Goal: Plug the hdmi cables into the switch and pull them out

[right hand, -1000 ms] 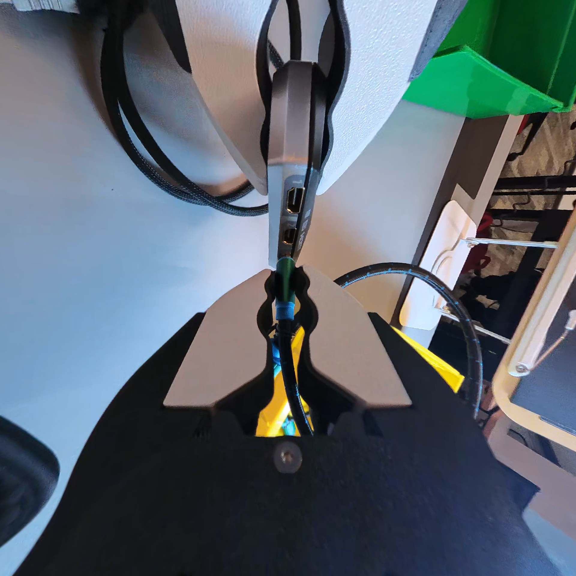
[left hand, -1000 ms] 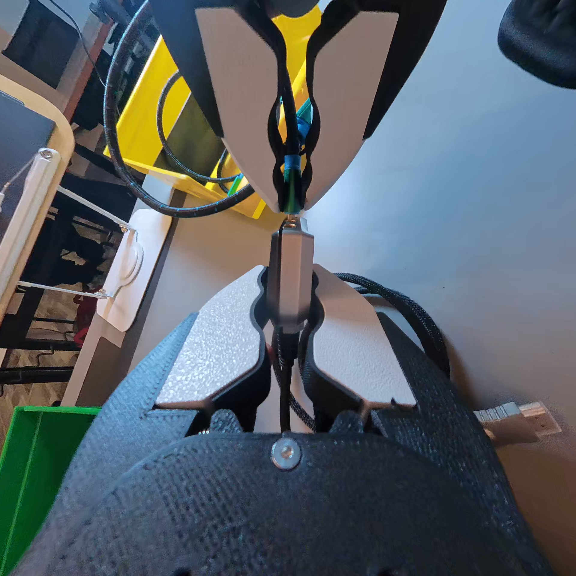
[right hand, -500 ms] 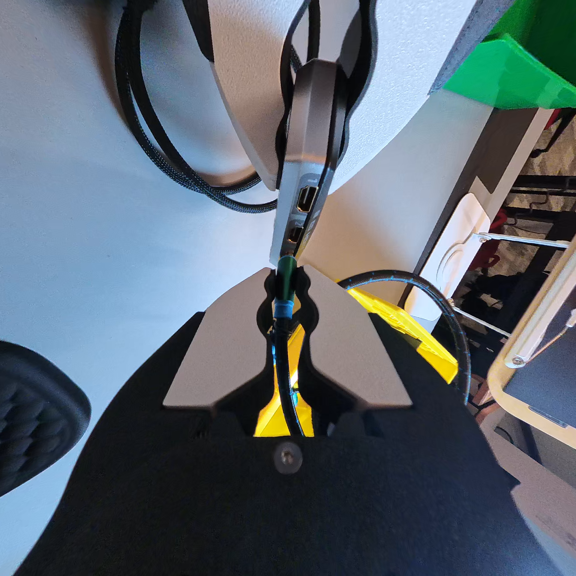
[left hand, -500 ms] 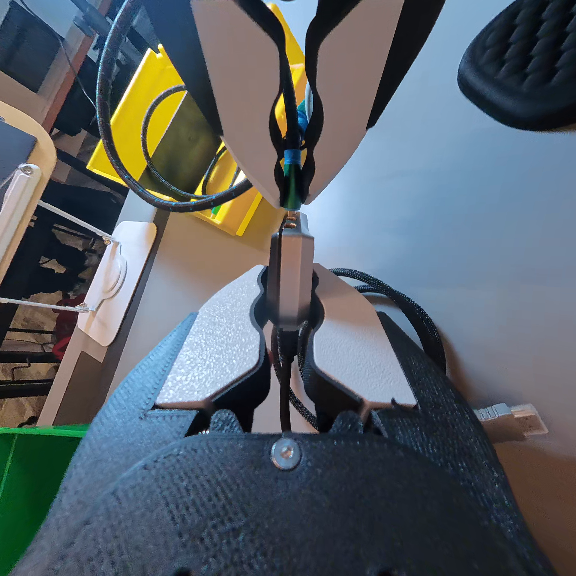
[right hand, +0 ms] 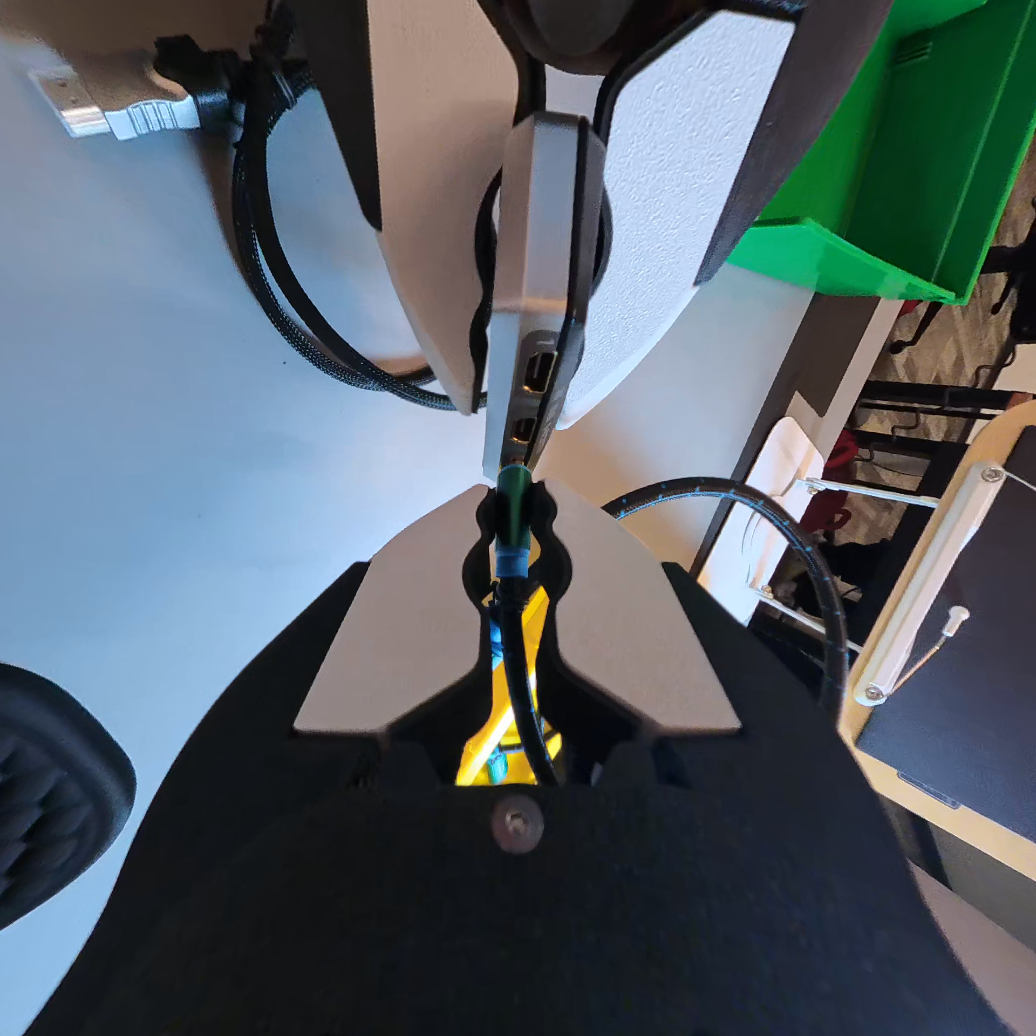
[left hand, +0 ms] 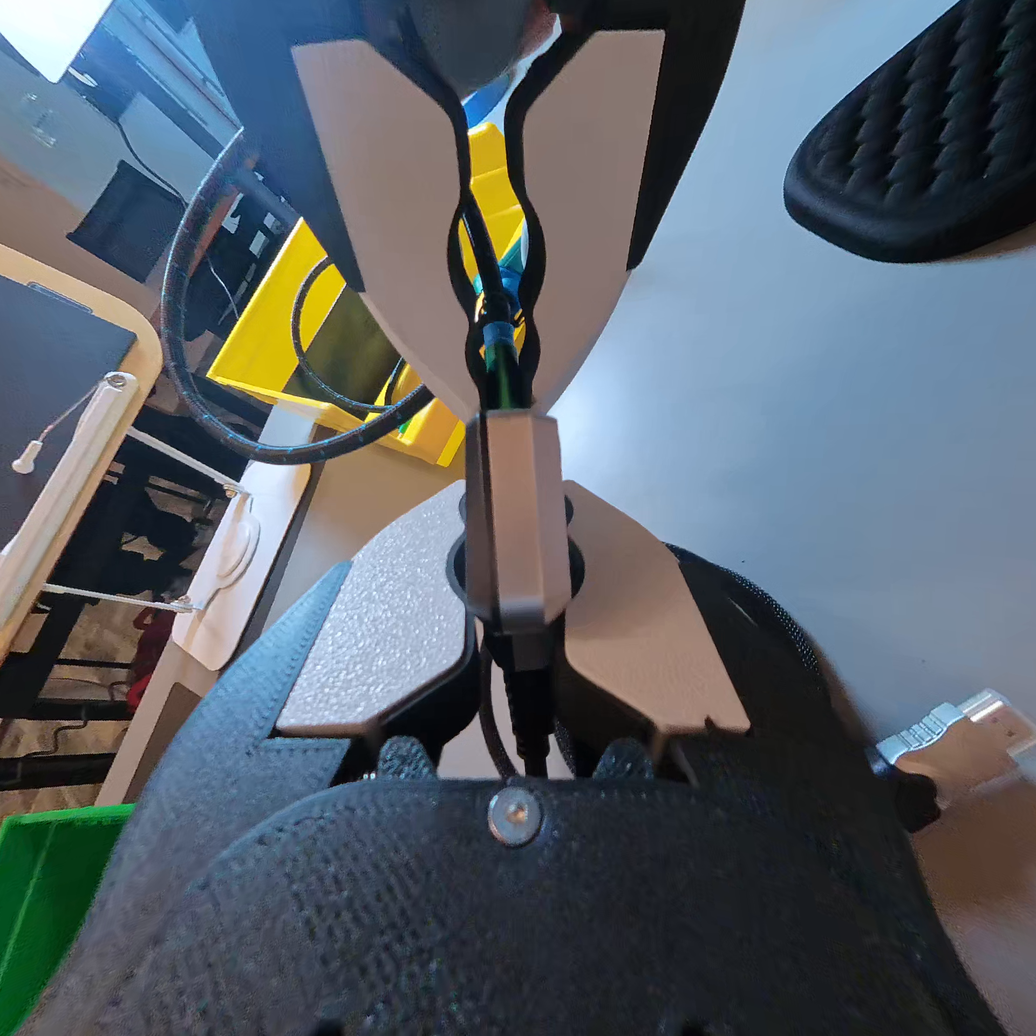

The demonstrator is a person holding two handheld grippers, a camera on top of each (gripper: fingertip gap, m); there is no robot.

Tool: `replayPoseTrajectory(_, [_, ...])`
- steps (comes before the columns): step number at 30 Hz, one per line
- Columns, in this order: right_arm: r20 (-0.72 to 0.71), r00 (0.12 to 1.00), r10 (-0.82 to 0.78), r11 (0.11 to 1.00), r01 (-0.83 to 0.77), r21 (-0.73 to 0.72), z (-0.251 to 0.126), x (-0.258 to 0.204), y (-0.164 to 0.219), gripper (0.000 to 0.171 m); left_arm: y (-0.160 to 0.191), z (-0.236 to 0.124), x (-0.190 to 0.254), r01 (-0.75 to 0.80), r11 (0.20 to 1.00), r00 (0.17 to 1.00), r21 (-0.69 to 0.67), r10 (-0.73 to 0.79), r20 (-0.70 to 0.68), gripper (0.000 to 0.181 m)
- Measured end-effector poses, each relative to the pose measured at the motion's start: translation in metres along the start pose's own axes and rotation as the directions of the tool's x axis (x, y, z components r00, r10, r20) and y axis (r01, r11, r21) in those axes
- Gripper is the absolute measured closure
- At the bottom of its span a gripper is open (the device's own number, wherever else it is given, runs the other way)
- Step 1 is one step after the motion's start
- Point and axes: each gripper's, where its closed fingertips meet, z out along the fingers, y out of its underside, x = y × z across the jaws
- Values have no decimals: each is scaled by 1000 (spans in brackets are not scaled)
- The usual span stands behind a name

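My left gripper (left hand: 516,493) is shut on the grey metal switch (left hand: 518,521) and holds it upright above the table. My right gripper (right hand: 514,488) is shut on a green HDMI plug (right hand: 513,504) with a blue collar. The plug's tip sits in the port at the near end of the switch (right hand: 532,252). Two more ports (right hand: 537,371) on that side show open. In the left wrist view the right gripper (left hand: 504,403) comes from above with the green plug (left hand: 500,373) butted against the switch. The plug's black braided cable (right hand: 785,532) loops off to the side.
A second, silver HDMI plug (left hand: 953,734) lies on the white table (left hand: 785,448), also seen in the right wrist view (right hand: 129,115). A yellow bin (left hand: 269,336) and a green bin (right hand: 897,168) stand at the table edge. A black mesh pad (left hand: 925,151) lies nearby. My two grippers' fingertips are within a few centimetres of each other.
The green plug has closed up against the switch: the bare metal tip seen between them earlier is now hidden. Both grippers stay shut; the black pad has come further into view.
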Motion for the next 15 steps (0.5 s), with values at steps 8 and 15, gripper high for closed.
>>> replayPoseTrajectory(8, [6, 1000, -19, 997, 20, -74, 10, -2, 9, 158, 13, 3, -2, -38, 987, 999, -157, 43, 25, 157])
replayPoseTrajectory(15, [-43, 994, 100, 989, -104, -107, -24, 3, 51, 159, 62, -24, -42, 72, 952, 991, -298, -34, 131, 156])
